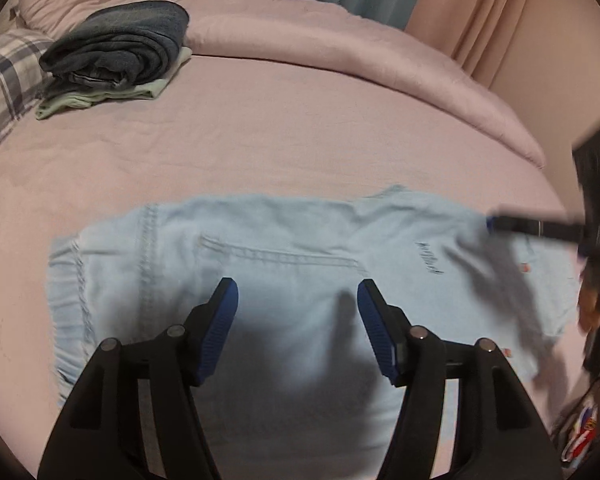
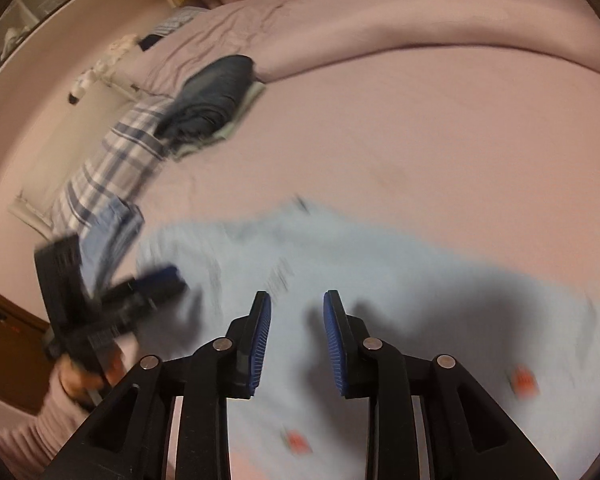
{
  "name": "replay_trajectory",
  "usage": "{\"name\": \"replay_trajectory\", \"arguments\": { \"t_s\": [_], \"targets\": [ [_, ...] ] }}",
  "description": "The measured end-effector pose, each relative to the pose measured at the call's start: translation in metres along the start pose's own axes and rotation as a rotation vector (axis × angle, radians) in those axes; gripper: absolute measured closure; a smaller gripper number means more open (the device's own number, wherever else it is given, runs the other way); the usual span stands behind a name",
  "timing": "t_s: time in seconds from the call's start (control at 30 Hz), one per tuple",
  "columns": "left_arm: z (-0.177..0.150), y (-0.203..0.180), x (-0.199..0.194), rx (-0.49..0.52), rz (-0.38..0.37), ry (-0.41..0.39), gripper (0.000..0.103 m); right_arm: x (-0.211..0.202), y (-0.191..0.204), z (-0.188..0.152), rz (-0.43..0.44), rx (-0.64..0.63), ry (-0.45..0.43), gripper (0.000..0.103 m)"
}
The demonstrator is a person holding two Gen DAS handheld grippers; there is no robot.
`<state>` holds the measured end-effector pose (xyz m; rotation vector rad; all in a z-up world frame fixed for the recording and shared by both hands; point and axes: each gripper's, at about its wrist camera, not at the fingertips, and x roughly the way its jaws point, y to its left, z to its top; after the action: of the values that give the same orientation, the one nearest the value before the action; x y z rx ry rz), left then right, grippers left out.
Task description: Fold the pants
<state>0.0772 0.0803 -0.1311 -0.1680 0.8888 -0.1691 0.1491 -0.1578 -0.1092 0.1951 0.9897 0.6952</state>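
Light blue pants (image 1: 284, 280) are lying flat across the pink bed (image 1: 300, 140), filling the lower frame. Left tongs (image 1: 298, 300) and right tongs (image 2: 297, 308) are hovering above them, both gaping, gripping nothing.

Small dark lettering on the pale blue pants (image 1: 284, 280) is too blurred to read.
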Motion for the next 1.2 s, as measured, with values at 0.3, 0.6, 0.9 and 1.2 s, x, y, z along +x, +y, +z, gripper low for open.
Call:
{"name": "replay_trajectory", "arguments": {
  "t_s": [0.3, 0.6, 0.9, 1.2],
  "targets": [
    [-0.013, 0.016, 0.004, -0.011, -0.053, 0.014, 0.041, 0.059, -0.019, 0.049, -0.016, 0.075, 0.206, 0.064],
    [-0.013, 0.017, 0.004, 0.003, -0.063, 0.016, 0.041, 0.077, 0.002, 0.056, -0.047, -0.005, 0.302, 0.092],
    [-0.016, 0.011, 0.006, 0.053, -0.029, 0.011, 0.041, 0.09, -0.004, 0.051, -0.164, -0.042, 0.274, 0.095],
    [-0.019, 0.011, 0.006, 0.054, -0.027, 0.003, 0.041, 0.027, 0.019, 0.024, -0.186, -0.102, 0.092, 0.095]
  ]
}}
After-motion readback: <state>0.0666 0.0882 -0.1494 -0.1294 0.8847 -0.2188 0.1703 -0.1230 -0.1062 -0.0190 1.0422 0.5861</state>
